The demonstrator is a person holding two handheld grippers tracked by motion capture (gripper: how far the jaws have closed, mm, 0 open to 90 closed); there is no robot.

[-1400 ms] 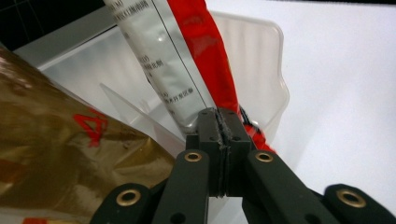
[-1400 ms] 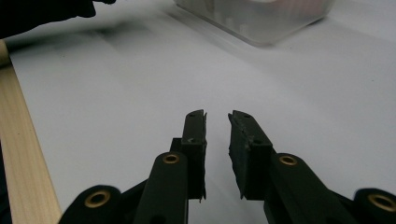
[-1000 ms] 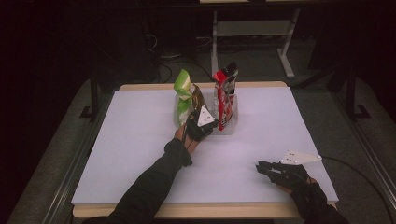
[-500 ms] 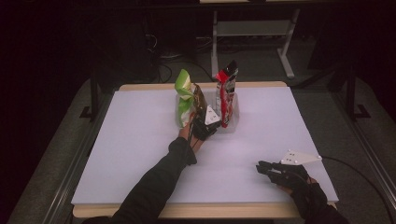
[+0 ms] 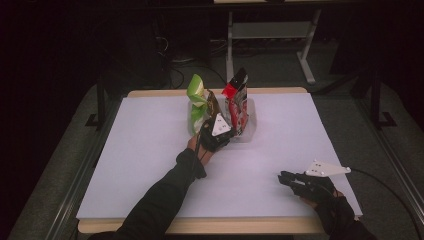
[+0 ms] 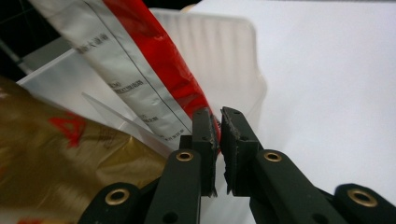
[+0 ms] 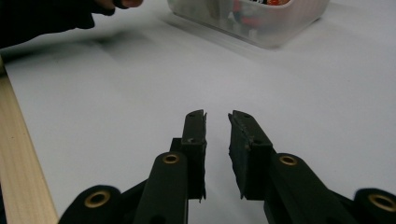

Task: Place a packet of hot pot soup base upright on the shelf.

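Red pouch (image 6: 154,60) beside barely-parted hand-held gripper (image 6: 219,122)

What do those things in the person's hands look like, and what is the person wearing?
Each tool, left and right, has two black jaws with brass-coloured rivets. A grey three-cornered plate tops the right one, and a black cable trails away. Both arms wear dark sleeves.

Three snack bags: one green (image 5: 196,100), one gold (image 5: 212,104), one red (image 5: 236,97). One clear plastic tub (image 5: 249,131). Two grippers, left (image 5: 216,134) and right (image 5: 287,178).

Hand-held gripper (image 7: 217,116) parted over white table (image 7: 116,107)
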